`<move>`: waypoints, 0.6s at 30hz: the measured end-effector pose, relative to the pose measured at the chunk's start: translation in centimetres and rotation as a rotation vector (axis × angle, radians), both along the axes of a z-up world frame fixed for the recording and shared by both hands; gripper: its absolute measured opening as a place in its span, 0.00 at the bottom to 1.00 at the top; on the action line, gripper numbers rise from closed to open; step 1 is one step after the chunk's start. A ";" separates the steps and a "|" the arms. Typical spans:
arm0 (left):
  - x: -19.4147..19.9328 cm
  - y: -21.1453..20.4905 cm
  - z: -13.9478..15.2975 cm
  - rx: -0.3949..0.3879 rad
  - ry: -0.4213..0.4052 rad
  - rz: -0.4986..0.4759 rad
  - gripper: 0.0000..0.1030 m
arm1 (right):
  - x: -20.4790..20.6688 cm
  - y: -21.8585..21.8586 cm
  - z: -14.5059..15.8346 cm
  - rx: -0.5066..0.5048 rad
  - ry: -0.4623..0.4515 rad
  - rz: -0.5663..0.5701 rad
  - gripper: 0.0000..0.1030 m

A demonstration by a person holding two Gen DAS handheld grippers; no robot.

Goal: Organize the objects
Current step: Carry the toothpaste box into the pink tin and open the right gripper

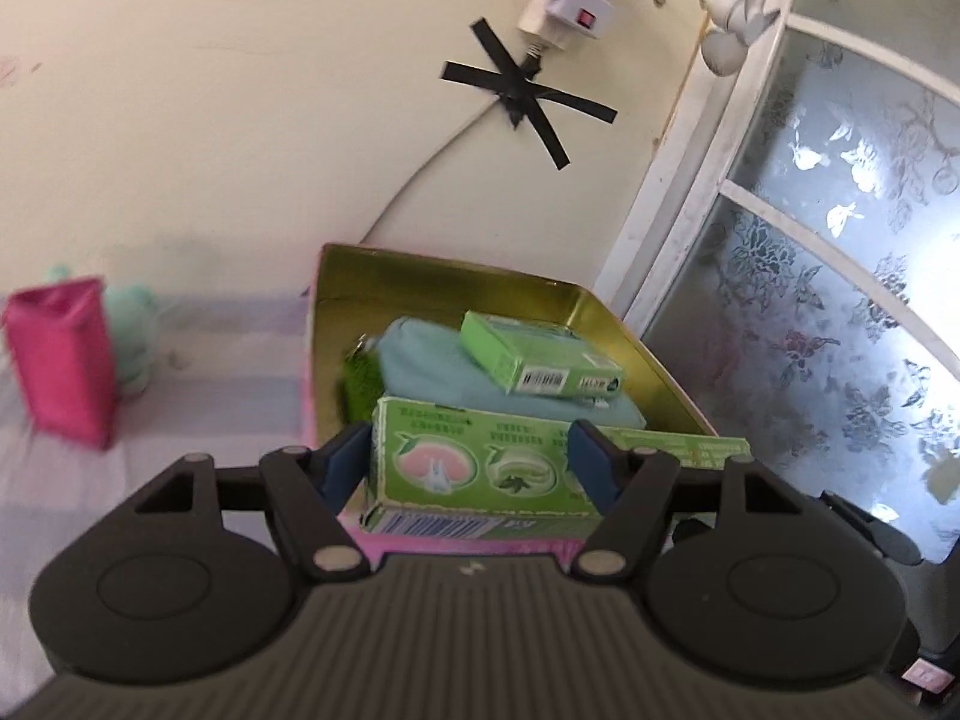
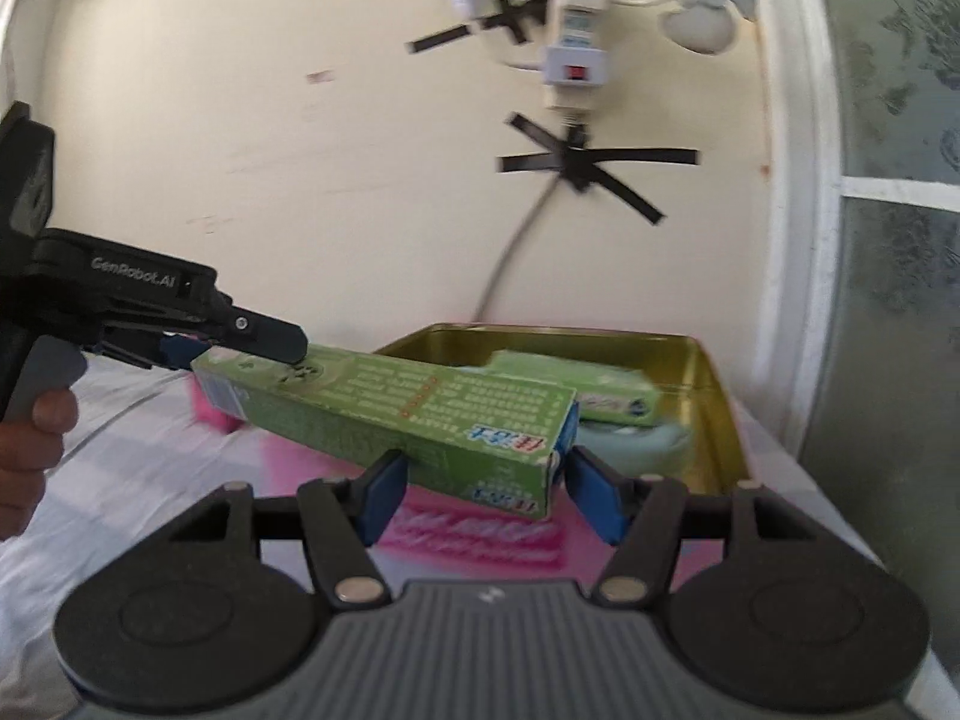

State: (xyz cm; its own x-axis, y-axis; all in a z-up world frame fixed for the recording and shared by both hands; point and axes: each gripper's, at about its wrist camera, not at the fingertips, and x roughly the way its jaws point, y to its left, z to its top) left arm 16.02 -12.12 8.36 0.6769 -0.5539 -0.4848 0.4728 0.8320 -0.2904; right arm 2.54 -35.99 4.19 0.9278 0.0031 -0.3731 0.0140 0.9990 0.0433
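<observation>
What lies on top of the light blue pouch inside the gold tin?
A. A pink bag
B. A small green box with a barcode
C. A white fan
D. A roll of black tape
B: in the left wrist view a small green box with a barcode on its side rests on the light blue pouch inside the gold tin.

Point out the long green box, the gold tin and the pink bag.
long green box (image 2: pixel 420 414): right wrist view, its printed top face.
gold tin (image 1: pixel 432 282): left wrist view, its inner back wall.
pink bag (image 1: pixel 63 360): left wrist view, its front side.
</observation>
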 end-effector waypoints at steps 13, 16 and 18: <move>5.4 -3.6 -3.0 0.067 0.091 0.018 0.70 | 5.6 -3.6 -3.3 0.047 0.046 -0.081 0.64; 4.5 -3.6 -3.3 0.089 0.071 0.015 0.70 | 5.1 -3.5 -3.1 0.087 0.022 -0.065 0.62; 3.6 -3.6 -3.0 0.103 0.046 0.012 0.70 | 4.4 -3.2 -2.8 0.087 0.006 -0.071 0.62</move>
